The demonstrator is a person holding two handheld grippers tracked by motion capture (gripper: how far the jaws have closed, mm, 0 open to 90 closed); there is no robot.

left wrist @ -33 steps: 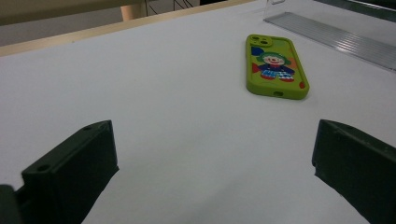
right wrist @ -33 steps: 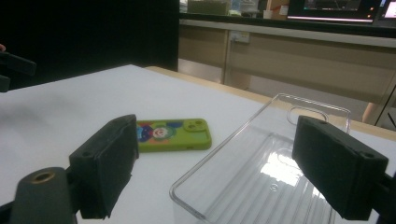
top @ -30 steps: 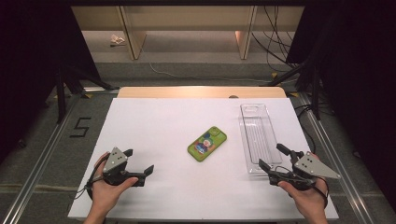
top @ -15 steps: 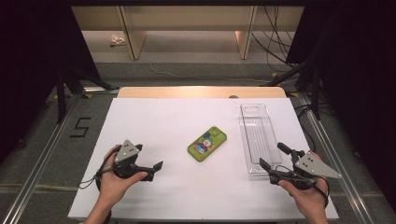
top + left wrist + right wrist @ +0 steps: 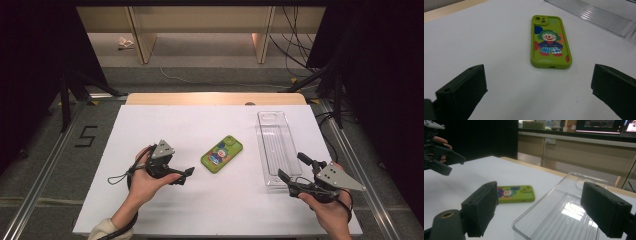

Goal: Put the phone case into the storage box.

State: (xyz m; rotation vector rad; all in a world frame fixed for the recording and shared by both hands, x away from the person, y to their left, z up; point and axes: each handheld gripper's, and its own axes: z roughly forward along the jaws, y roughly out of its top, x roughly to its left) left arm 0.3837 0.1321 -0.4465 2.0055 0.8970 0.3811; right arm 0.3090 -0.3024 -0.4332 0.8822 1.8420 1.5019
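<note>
White table (image 5: 150,210) on a grey floor, dark surround, wooden shelving at the far side.

Green phone case (image 5: 222,153) lies flat, back side up, near the table's middle. Long axis diagonal: camera-cutout end points far-right, toward the clear plastic tray (image 5: 275,145); plain end points near-left. Cartoon clown figure printed on the back. Tray lies just right of the case, not touching, long axis running near-to-far.

Left gripper (image 5: 186,173): just left of the case's near end, clear of it. Jaws spread wide, nothing between them; in the left gripper view the case (image 5: 550,42) sits ahead of the gap, camera end away. Left hand (image 5: 145,177) wraps the body from behind, forearm entering from the near edge, jaws aimed right toward the case.

Right gripper (image 5: 291,170): right of the case, at the tray's near end, apparently above it. Jaws wide apart, empty; the right gripper view shows the tray (image 5: 564,215) between and beyond them. Right hand (image 5: 327,207) grips from below, jaws aimed left and away.
</note>
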